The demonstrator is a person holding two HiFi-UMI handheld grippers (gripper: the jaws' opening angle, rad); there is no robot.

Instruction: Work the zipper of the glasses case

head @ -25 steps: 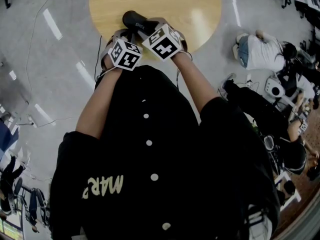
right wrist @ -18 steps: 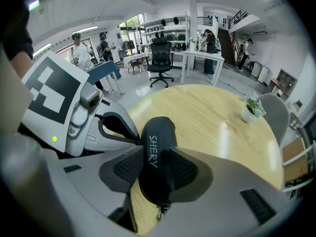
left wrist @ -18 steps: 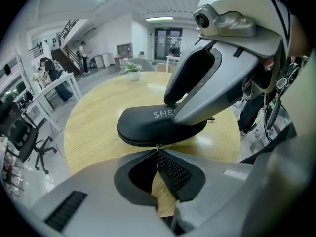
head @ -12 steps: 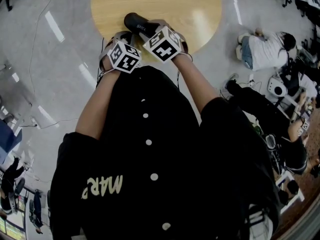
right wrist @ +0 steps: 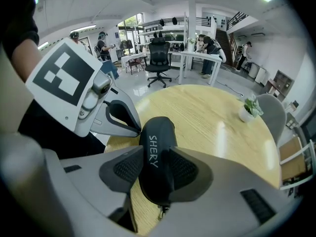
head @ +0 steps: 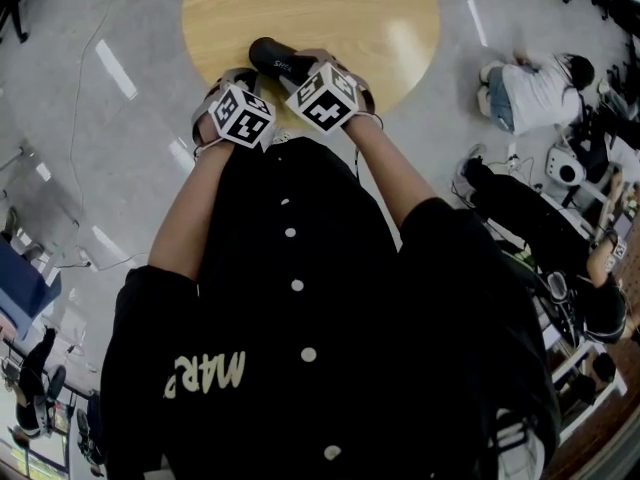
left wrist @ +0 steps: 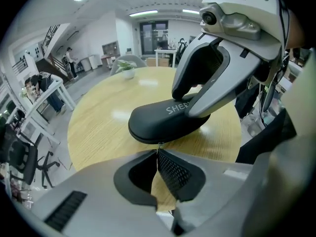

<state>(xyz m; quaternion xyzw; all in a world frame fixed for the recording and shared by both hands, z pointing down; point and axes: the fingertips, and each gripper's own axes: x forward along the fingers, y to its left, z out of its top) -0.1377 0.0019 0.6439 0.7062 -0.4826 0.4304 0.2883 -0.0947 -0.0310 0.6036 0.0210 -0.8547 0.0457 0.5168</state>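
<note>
Left gripper [left wrist: 158,150]: your nearest item, jaws closed flat together, only their very tips nipping the small metal zipper pull [left wrist: 159,143] on the seam of the black glasses case [left wrist: 163,122]. Hazard, as judged: so slight a bite can slip off if you tug out of line with the seam, and a skewed tug may jam the slider. Right gripper [right wrist: 156,154]: just beside the left, jaws spread wide and clamped across the case's middle, a pad [right wrist: 129,168] on each flank. Hazard: the shell looks smooth and rounded, so it may twist or slide in that clamp as you pull. Obstruction: those same jaws straddle the case, so the zipper's run along its side likely passes a pad, and your two grippers have little room before they knock together. Case position: held over the near edge of the round wooden table [head: 330,18]; whether it rests on the top cannot be told. Also noted: a second small metal piece [right wrist: 162,210] hanging from the case's end nearest your right gripper. Farther: a potted plant [right wrist: 249,110] at the table's far side, well apart. Beyond: an office chair [right wrist: 159,58], white desks [right wrist: 197,57], people [right wrist: 103,46]; none in the way.
</note>
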